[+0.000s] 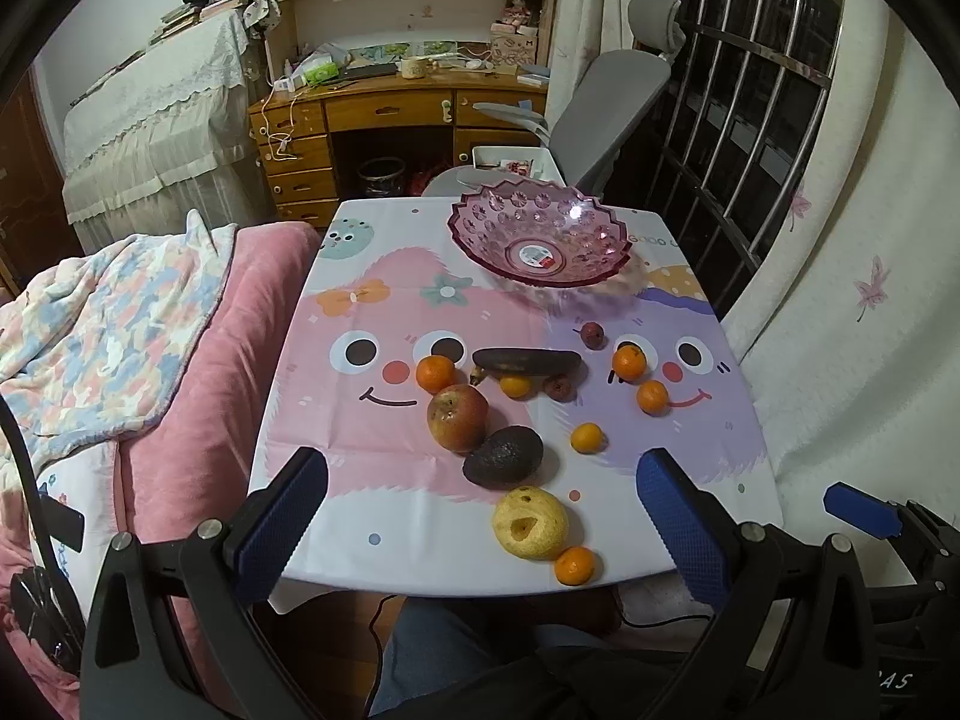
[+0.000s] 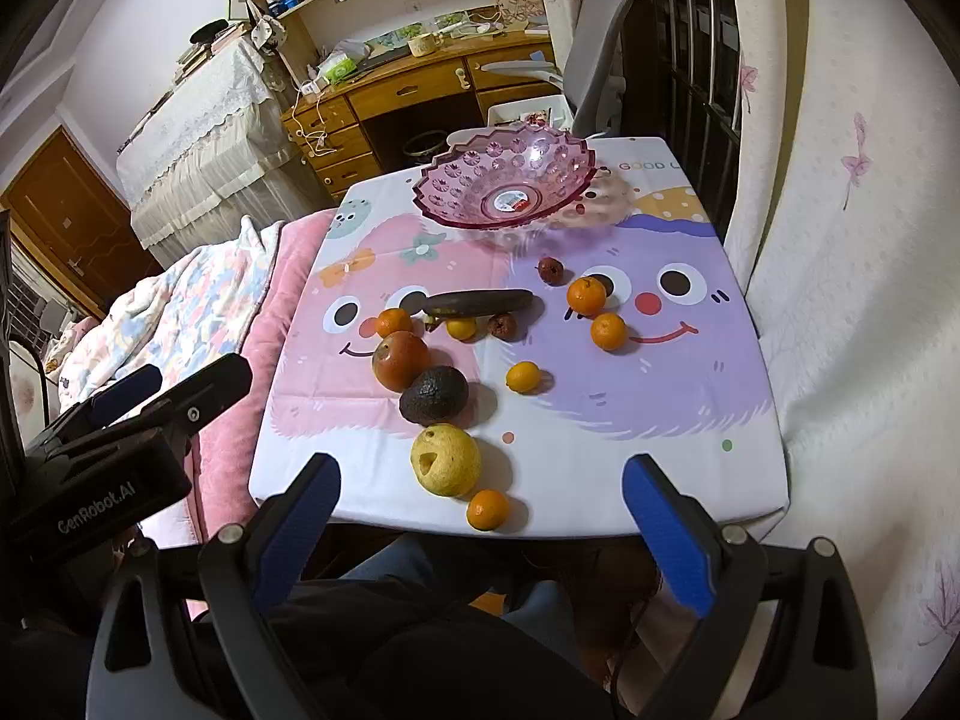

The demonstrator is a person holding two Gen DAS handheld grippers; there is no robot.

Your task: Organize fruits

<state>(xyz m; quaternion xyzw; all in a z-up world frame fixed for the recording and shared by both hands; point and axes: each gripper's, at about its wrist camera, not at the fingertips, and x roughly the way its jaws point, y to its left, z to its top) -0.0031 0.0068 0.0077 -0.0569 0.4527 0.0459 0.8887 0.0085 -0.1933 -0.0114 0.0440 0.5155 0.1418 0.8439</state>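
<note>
A pink plastic bowl (image 1: 540, 234) (image 2: 507, 186) stands empty at the table's far end. Fruit lies loose on the cartoon tablecloth: a blackened banana (image 1: 528, 362) (image 2: 480, 303), a red apple (image 1: 457, 417) (image 2: 400, 360), a dark avocado (image 1: 503, 457) (image 2: 433, 395), a yellow pear (image 1: 530, 522) (image 2: 445, 459), several tangerines, such as one (image 1: 575, 565) (image 2: 487, 509) at the near edge, and two small dark red fruits (image 1: 593, 335) (image 2: 550, 270). My left gripper (image 1: 480, 468) hangs open over the near edge, nothing between its fingers. My right gripper (image 2: 480, 474) is open too, beside it to the right.
A pink quilt with a patterned blanket (image 1: 114, 336) lies left of the table. A grey office chair (image 1: 612, 114) and a wooden desk (image 1: 384, 114) stand behind it. Barred window (image 1: 750, 108) and curtain (image 1: 852, 300) line the right side. A person's legs (image 1: 432, 648) sit below the near edge.
</note>
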